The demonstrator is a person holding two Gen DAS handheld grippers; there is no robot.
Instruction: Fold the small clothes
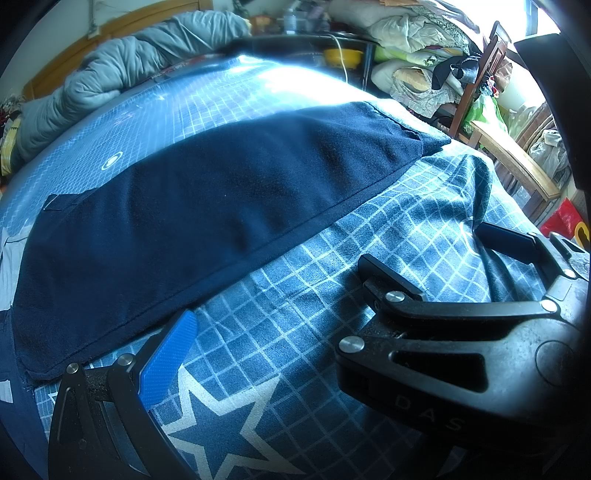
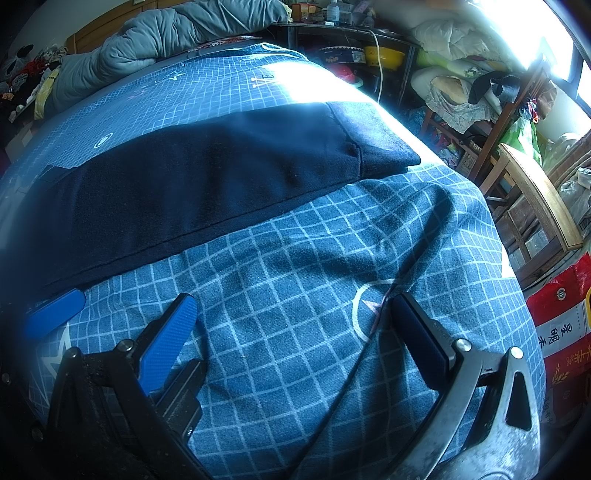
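Note:
A dark navy garment [image 1: 221,203] lies folded into a long flat band across the blue checked bedsheet [image 1: 295,332], running from near left to far right. My left gripper [image 1: 277,291] is open just in front of its near edge, empty, its blue pad [image 1: 170,354] close to the hem. In the right wrist view the same garment [image 2: 203,184] lies beyond my right gripper [image 2: 293,299], which is open and empty over the bare sheet [image 2: 295,240]. The two grippers sit side by side; the left one's blue finger [image 2: 55,314] shows at the far left.
A grey quilt [image 2: 147,37] is bunched at the head of the bed. A wooden chair [image 2: 535,206], piled bedding [image 2: 454,33], a dark shelf with a yellow bowl [image 2: 384,55] and a red sack [image 2: 561,314] crowd the right side past the bed edge.

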